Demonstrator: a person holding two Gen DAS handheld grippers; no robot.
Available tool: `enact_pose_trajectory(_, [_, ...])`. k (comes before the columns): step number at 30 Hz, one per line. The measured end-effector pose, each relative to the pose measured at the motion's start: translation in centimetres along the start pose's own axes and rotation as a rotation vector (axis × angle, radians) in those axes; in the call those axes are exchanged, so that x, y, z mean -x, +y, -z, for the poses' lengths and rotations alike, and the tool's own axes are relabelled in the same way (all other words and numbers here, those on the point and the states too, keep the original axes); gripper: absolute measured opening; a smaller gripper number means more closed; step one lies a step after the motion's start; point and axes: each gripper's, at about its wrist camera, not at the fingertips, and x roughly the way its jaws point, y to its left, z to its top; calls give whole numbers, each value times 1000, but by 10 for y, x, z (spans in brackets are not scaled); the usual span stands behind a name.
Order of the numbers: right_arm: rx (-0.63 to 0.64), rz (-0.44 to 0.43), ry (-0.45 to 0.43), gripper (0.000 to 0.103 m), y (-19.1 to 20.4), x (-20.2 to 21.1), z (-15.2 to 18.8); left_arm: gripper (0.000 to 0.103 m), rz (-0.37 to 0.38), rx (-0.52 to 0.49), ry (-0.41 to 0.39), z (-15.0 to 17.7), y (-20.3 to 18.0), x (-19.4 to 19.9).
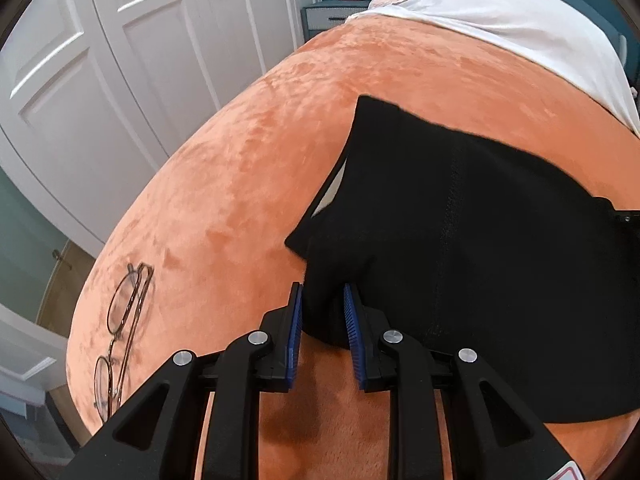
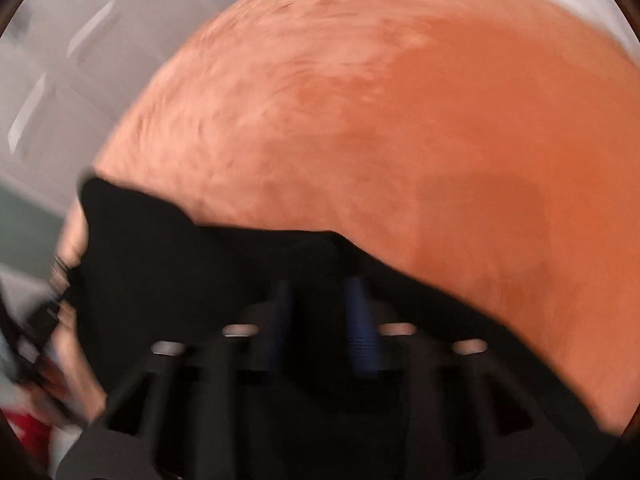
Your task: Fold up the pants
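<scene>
I'm pinching a bunched edge of the black pants (image 1: 480,240) in my left gripper (image 1: 323,312), their length running rightward across the orange bedspread (image 1: 240,160) to my right gripper (image 2: 320,300) — blurred, apparently clamping cloth too.

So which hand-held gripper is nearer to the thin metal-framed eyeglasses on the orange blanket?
Left. The left hand-held gripper grips the black pants just beside the thin metal-framed eyeglasses. The right hand-held gripper is on the pants' far side.
</scene>
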Motion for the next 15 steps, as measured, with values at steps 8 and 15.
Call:
enact_pose_trajectory(8, [-71, 32, -33, 18, -26, -21, -13, 23, -97, 63, 25, -34, 16, -25])
enact_pose_trajectory(15, [-109, 130, -304, 30, -51, 83, 43, 23, -132, 75, 26, -22, 47, 15])
